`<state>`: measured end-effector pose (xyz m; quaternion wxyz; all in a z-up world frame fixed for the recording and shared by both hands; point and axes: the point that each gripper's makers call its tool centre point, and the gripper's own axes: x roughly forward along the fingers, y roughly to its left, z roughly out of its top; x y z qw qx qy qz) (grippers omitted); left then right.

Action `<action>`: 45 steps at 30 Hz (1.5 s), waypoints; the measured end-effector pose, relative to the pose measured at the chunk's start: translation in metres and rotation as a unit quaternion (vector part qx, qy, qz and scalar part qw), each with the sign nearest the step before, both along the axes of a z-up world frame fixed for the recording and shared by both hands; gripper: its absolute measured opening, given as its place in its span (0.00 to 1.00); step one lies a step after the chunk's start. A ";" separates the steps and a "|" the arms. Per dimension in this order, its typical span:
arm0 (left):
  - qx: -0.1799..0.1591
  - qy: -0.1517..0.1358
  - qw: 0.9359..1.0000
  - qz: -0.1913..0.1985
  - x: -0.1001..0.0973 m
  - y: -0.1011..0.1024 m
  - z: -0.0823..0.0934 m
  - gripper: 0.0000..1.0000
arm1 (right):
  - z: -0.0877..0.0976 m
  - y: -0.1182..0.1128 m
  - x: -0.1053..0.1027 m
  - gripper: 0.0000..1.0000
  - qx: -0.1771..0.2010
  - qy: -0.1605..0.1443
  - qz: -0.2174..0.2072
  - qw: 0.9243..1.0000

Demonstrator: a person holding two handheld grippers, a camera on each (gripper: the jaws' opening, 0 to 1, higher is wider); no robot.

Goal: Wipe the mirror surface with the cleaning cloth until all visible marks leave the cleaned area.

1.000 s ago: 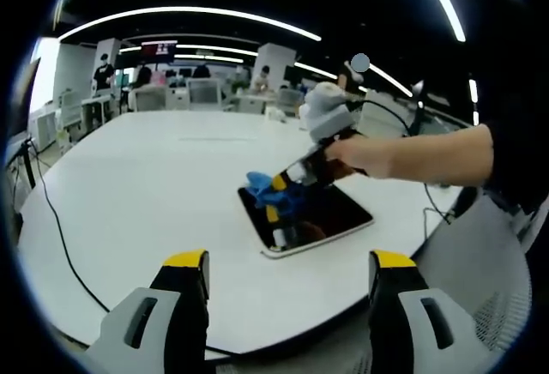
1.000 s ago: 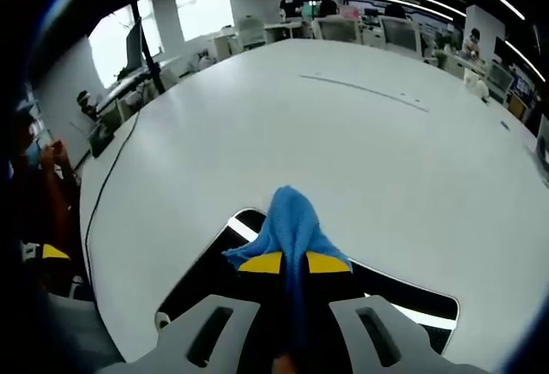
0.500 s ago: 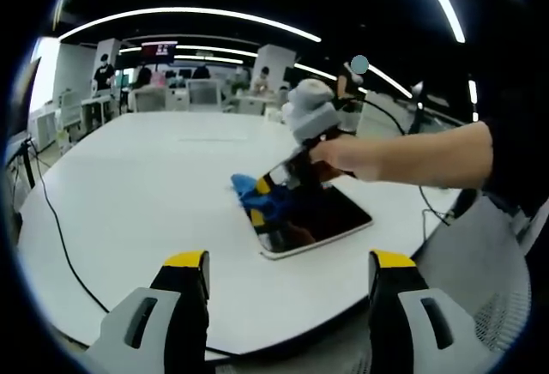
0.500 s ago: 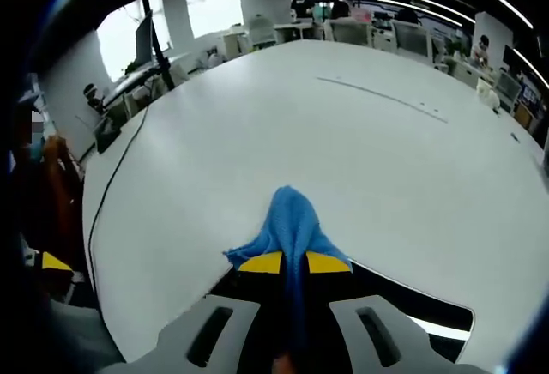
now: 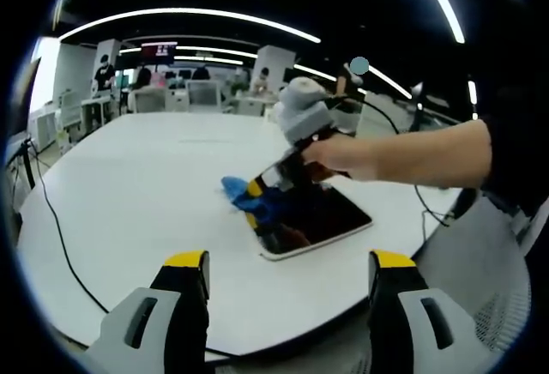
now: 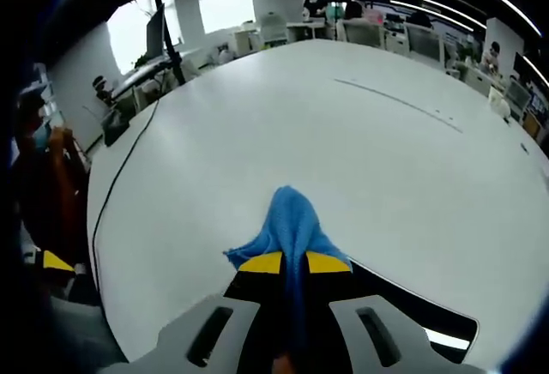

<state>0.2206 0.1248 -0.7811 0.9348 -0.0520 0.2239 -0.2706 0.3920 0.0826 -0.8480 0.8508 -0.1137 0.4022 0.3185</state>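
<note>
While my right gripper (image 6: 294,264) pinches the blue cleaning cloth (image 6: 290,224) between its yellow-tipped jaws, the cloth bunches up just ahead of the tips and spills forward past the near edge of the mirror (image 6: 412,298). In the right gripper view the mirror's dark glass lies directly under and behind the jaws, with a bright strip of reflected ceiling light off to the right of them. Beyond the cloth, the white table (image 6: 343,151) stretches away, and a thin black cable (image 6: 111,190) trails along its edge to my left.

From the left gripper view, my left gripper (image 5: 286,273) hangs spread wide, its two jaws well apart and holding nothing, above the near rim of the white table (image 5: 129,202). Ahead of it, the right gripper (image 5: 255,190) comes in from the right with my hand (image 5: 356,153) wrapped around it. It presses the cleaning cloth (image 5: 243,196) down at the mirror's far-left corner, part on the glass and part on the table beside it. The mirror (image 5: 317,218) lies flat, dark and glossy; whether marks remain on it I cannot really tell at this blur.
</note>
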 end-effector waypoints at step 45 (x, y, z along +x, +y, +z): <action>-0.001 0.004 1.000 -0.004 -0.001 -0.003 0.002 0.74 | -0.005 0.000 -0.024 0.02 -0.035 -0.013 0.103 0.994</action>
